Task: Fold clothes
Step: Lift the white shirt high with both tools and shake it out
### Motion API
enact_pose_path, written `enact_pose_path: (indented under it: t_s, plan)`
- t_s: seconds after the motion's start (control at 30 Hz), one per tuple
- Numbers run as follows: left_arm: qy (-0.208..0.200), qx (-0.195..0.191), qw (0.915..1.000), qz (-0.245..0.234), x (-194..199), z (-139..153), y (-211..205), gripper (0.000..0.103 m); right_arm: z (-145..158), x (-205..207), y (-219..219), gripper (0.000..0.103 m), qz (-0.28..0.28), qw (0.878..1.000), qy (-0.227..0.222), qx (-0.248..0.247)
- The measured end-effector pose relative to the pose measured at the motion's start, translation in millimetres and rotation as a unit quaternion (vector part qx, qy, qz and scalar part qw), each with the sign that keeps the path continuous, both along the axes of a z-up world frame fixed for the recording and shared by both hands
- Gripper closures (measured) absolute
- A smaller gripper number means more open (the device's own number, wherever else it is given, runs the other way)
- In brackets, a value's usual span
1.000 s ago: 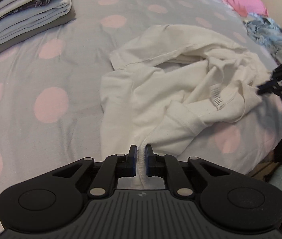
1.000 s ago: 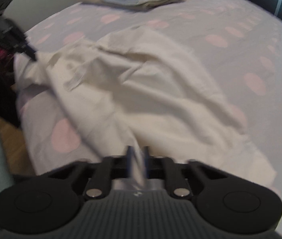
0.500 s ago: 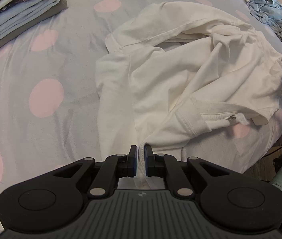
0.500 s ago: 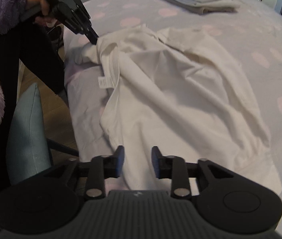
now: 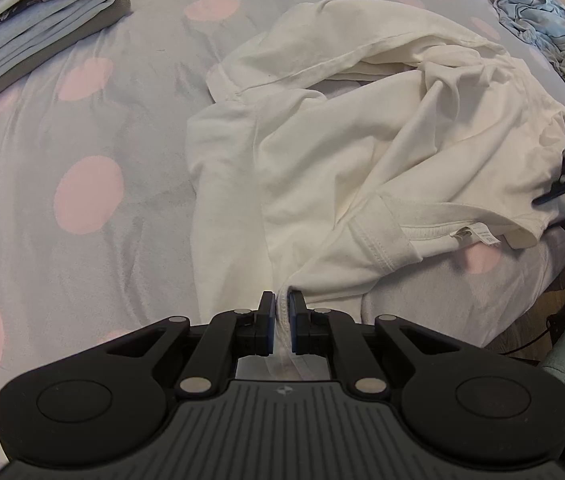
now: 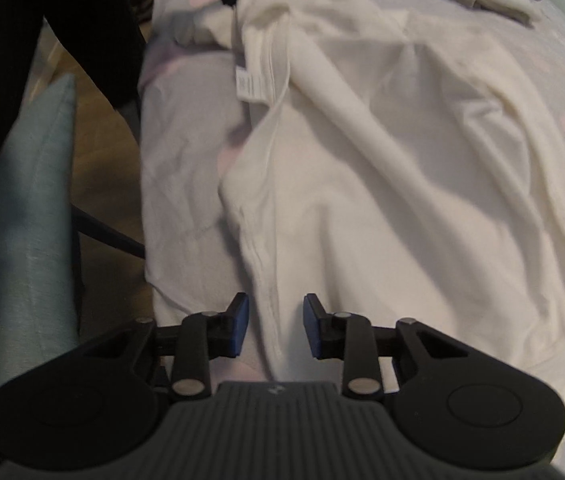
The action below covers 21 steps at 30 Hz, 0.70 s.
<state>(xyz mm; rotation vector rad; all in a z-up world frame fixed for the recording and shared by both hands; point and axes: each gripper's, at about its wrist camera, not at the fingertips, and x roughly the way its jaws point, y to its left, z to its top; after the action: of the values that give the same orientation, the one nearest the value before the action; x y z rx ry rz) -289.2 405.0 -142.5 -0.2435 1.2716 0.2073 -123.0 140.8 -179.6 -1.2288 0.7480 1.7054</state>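
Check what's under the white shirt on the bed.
The white shirt lies directly on the grey bedsheet with pink dots; one pink dot peeks out below the collar edge. Whatever else is beneath stays covered.

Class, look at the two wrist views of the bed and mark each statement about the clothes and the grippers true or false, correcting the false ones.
1. The left gripper pinches an edge of the white shirt. True.
2. The right gripper is clamped shut on the shirt. False: its fingers stand apart with a shirt edge between them; they have just been closing.
3. A stack of folded clothes lies on the spotted bedcover. True.
4. The shirt lies flat and neatly folded. False: it is crumpled.
5. The shirt's label is visible. True.
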Motion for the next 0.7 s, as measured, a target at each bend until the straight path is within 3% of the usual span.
enact_pose_path:
  t_s: [0.03,0.13,0.23,0.33,0.43,0.63,0.7]
  plan:
    - [-0.001,0.001,1.0,0.003,-0.6,0.7,-0.3,0.098,-0.9,-0.2,1.1,0.098,-0.005,1.0,-0.012,0.0]
    - [-0.014,0.01,0.9997,0.016,-2.4,6.8,-2.3,0.099,16.9,10.0,6.2,0.098,-0.055,0.997,-0.037,0.044]
    - [-0.039,0.024,0.9984,0.032,-1.0,22.7,-3.8,0.1,48.3,28.6,9.8,0.099,-0.133,0.981,-0.071,0.118]
    - [-0.089,0.045,0.9931,0.062,3.9,56.7,0.3,0.1,79.7,43.1,12.5,0.099,-0.2,0.956,-0.111,0.186]
    - [-0.151,0.069,0.9824,0.085,12.2,107.7,6.4,0.101,113.1,48.5,13.8,0.099,-0.234,0.927,-0.163,0.245]
    - [-0.258,0.144,0.9512,0.088,35.4,230.0,4.5,0.101,217.6,57.7,12.4,0.099,-0.267,0.861,-0.251,0.353]
    - [-0.289,0.169,0.9385,0.087,41.6,270.7,-1.1,0.101,259.7,62.9,10.3,0.099,-0.28,0.84,-0.26,0.386]
